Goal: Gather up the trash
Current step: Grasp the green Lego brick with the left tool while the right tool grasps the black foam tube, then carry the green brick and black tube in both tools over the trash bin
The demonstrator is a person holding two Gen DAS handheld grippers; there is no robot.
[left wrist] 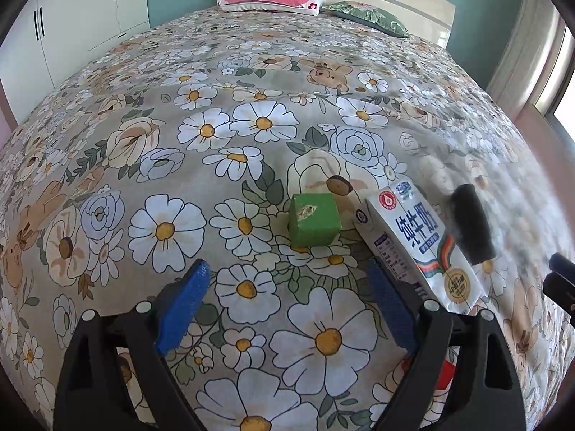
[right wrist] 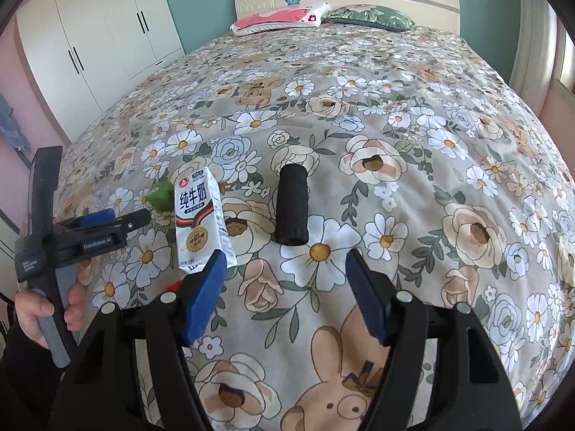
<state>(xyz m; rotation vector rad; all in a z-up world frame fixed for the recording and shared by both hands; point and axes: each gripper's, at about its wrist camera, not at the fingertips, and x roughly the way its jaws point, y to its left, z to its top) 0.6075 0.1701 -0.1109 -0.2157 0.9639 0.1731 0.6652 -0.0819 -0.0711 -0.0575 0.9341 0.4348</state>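
On the bed's flowered sheet [right wrist: 395, 115], beneath a teal wall with a white wardrobe [right wrist: 100, 36] and two pillows [right wrist: 287, 16], lie a white milk carton [right wrist: 197, 215], a green cube [left wrist: 314, 219] and a black roll [right wrist: 291, 204], near each other. Both the left gripper [left wrist: 287, 287] and right gripper [right wrist: 285, 276] stand wide, holding nothing.
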